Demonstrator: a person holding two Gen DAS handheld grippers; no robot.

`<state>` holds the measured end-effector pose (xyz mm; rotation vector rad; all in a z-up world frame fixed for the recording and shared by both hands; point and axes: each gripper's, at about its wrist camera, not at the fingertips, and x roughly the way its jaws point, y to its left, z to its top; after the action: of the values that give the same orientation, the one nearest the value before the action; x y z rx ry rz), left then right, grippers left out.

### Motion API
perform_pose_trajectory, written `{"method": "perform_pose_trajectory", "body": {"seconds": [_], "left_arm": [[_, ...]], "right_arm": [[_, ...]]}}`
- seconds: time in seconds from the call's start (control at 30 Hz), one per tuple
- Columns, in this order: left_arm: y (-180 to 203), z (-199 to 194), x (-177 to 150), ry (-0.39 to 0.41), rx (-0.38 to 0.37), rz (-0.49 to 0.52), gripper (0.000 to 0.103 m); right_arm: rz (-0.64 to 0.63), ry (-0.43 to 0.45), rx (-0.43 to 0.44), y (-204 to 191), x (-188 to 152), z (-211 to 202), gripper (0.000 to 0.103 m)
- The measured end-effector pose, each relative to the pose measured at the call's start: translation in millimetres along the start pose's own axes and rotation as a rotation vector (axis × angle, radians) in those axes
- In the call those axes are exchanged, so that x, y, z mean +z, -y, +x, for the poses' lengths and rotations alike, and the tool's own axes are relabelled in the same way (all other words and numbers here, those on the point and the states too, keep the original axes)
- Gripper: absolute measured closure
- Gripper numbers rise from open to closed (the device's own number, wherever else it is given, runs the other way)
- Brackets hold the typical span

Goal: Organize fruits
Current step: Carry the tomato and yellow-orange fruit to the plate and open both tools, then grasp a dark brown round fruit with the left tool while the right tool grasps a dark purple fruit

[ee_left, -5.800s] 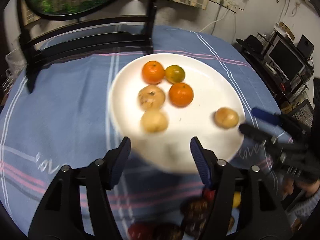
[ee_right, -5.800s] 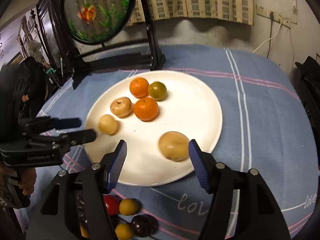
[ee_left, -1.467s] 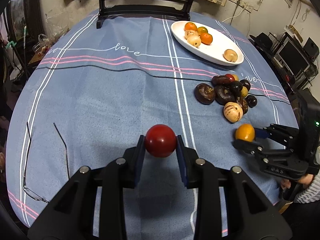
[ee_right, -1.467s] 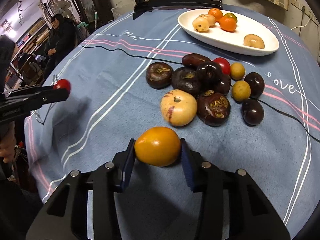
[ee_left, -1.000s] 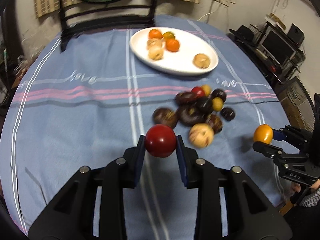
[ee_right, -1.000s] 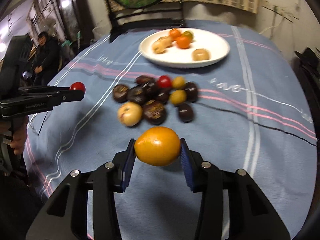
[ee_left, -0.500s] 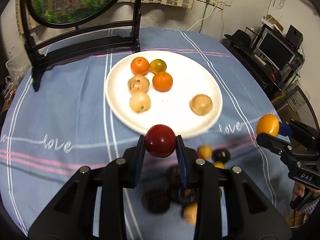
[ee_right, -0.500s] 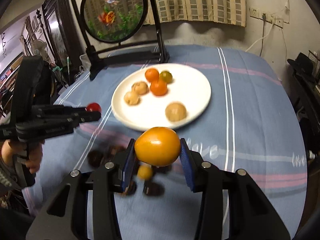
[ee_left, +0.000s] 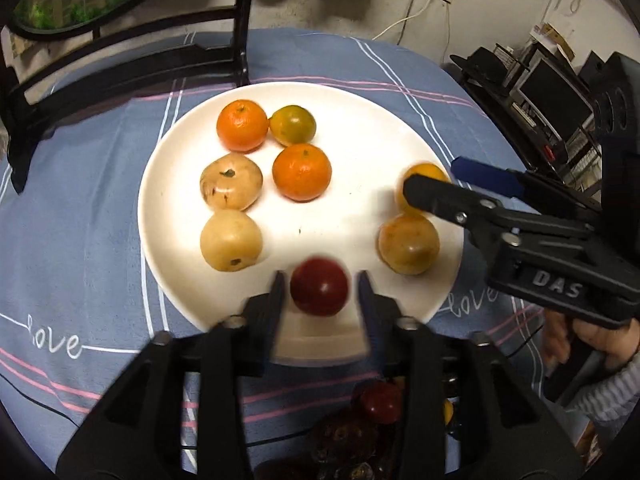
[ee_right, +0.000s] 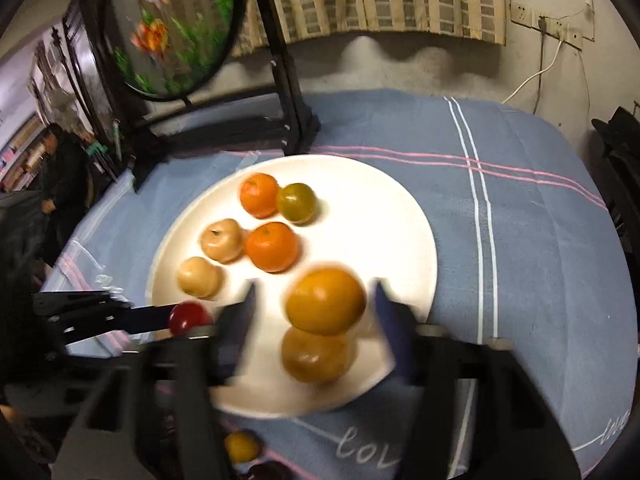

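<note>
A white plate (ee_left: 360,128) holds two orange mandarins, a green-orange one, two tan fruits and a tan-orange fruit (ee_left: 408,244). My left gripper (ee_left: 320,292) has its jaws parted over the plate's near rim, and a blurred red fruit (ee_left: 319,286) sits loose between them. My right gripper (ee_right: 312,312) has its jaws wide apart, and a blurred yellow-orange fruit (ee_right: 326,300) is free between them, just above the tan-orange fruit (ee_right: 316,354). The right gripper also shows in the left wrist view (ee_left: 430,182) over the plate's right side.
The plate rests on a blue striped tablecloth (ee_right: 540,220). A black stand with a round painted screen (ee_right: 176,28) stands behind the plate. Several dark, red and yellow fruits (ee_left: 380,400) lie on the cloth in front of the plate. A person (ee_right: 60,168) stands at far left.
Both grippers moved forward over the plate. Both opened: the red fruit and the yellow-orange fruit are no longer clamped and show motion blur between the parted jaws.
</note>
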<state>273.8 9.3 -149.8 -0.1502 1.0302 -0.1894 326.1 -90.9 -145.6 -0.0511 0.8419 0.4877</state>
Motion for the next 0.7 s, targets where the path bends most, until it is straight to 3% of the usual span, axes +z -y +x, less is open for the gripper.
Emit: {"method": "perform_pose_trajectory", "body": {"seconds": [0.03, 0.2, 0.3, 0.7], "left_arm": [[-2.0, -3.2, 0.0, 0.015, 0.005, -0.011, 0.047], [-10.1, -28.6, -5.4, 0.052, 0.011, -0.033, 0.045], [-17.5, -46.4, -20.5, 0.056, 0.035, -0.045, 0.039], [-50.9, -98.2, -152.0, -0.055, 0.112, -0.15, 0.039]], "right_arm": [[-0.007, 0.015, 0.002, -0.4, 0.8, -2.0, 0.035], [0.059, 0.076, 0.047, 5.9, -6.7, -33.3, 0.035], [0.111, 0.079, 0.065, 8.7, -29.6, -61.4, 0.035], [0.309, -0.021, 0.045, 7.0, -159.4, -150.5, 0.035]]}}
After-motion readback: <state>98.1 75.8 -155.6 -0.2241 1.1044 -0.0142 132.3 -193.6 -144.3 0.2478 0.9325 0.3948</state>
